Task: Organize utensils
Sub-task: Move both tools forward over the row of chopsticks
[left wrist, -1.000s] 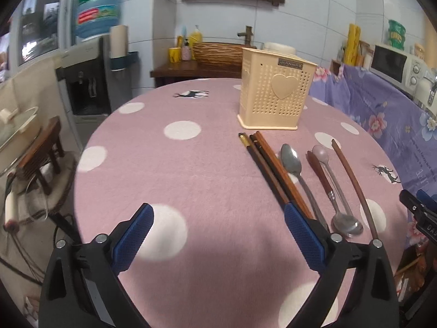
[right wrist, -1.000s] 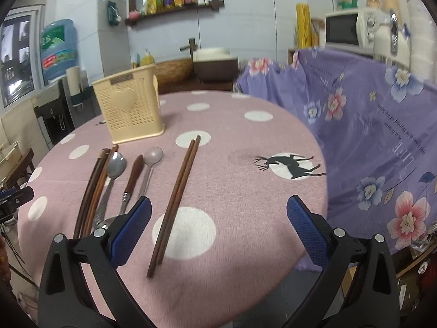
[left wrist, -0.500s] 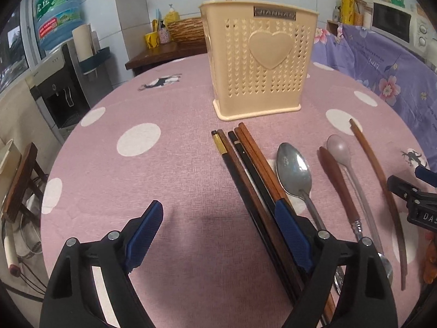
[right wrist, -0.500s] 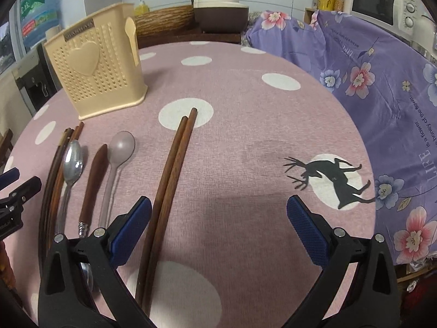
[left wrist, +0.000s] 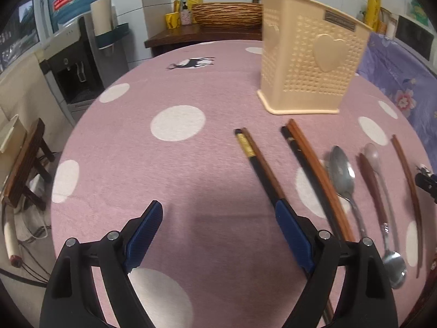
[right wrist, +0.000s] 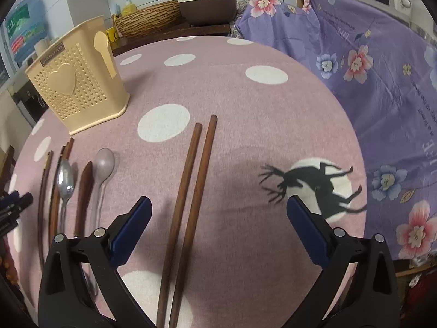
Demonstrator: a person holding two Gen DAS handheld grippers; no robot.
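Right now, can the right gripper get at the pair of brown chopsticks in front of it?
Probably yes. The right gripper is open, and the brown chopsticks lie flat on the tablecloth, running between its two fingers. Nothing lies on or across them; the spoons sit apart to the left.

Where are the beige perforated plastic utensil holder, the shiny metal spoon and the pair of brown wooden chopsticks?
Beige perforated plastic utensil holder [left wrist: 311, 71], left wrist view, front wall.
Shiny metal spoon [left wrist: 341, 170], left wrist view, bowl.
Pair of brown wooden chopsticks [right wrist: 191, 191], right wrist view, mid shafts.
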